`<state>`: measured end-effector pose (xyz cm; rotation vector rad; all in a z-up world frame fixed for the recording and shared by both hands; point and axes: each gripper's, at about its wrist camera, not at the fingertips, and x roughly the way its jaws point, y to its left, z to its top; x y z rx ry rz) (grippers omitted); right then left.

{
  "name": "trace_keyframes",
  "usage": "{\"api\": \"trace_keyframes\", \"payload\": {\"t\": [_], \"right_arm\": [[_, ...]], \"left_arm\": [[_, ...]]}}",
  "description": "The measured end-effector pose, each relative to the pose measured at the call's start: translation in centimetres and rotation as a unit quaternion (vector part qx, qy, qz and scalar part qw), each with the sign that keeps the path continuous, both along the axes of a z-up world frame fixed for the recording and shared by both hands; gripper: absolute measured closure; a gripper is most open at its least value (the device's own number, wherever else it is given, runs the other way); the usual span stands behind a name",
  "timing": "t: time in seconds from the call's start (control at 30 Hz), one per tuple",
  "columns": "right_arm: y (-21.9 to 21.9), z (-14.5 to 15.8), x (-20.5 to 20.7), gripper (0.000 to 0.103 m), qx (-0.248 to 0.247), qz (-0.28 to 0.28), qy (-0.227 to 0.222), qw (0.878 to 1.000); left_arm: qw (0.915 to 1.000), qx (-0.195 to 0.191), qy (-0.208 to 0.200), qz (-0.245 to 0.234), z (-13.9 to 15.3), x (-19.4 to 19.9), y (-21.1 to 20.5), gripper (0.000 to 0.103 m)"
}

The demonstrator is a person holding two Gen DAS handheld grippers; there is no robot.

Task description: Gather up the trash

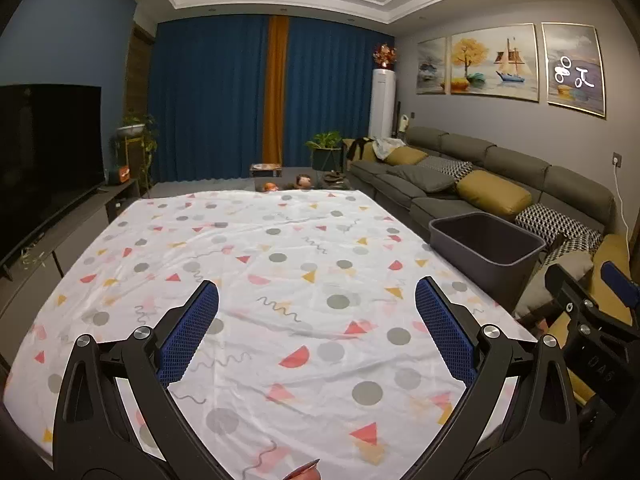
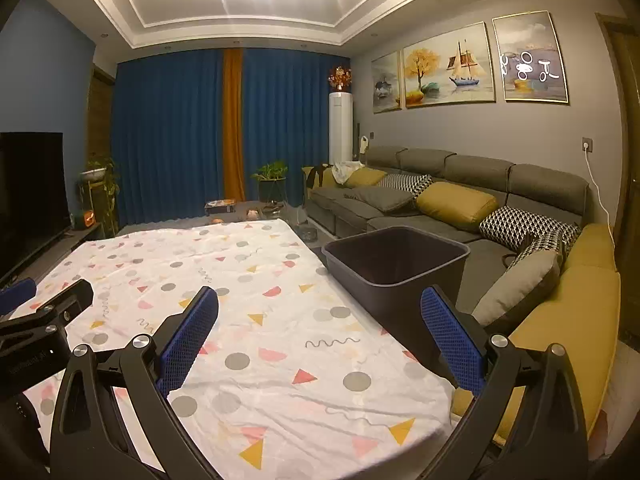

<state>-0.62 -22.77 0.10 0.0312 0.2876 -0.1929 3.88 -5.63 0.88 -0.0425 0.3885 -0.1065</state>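
Trash is showing only as a small reddish scrap [image 1: 303, 471] peeking in at the very bottom edge of my left camera, lying on the white tablecloth with grey dots and red and yellow triangles [image 1: 280, 280], below and between my left fingers; what it is I cannot tell. I am holding my left gripper [image 1: 318, 322] spread wide, its blue mesh pads [image 1: 188, 336] well apart, gripping nothing and hovering above the cloth. I am holding my right gripper [image 2: 320, 328] just as wide, blue pads [image 2: 452, 340] apart and empty, raised over the cloth's near right corner. Each tool is showing in the other's view: the right one at the left camera's right edge, the left one at the right camera's left edge, so I am carrying them side by side, pointing forward across the table. Further off, the dark grey rectangular plastic bin [image 2: 394, 264] is standing open just beside the table's right edge, ahead of my right fingers. Beyond it the grey sectional sofa with mustard cushions [image 2: 440, 192] is running along the wall, and blue curtains [image 2: 168, 136] are closing the far end.
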Motion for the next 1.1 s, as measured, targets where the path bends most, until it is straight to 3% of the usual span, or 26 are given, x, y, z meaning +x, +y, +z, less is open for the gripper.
{"api": "trace_keyframes", "payload": {"t": [1.1], "right_arm": [[1.1,0.3,-0.6,0.005,-0.003,0.012,-0.009,1.000]], "left_arm": [[0.9999,-0.008,-0.006,0.012,0.8,-1.3,1.3,0.006]]}}
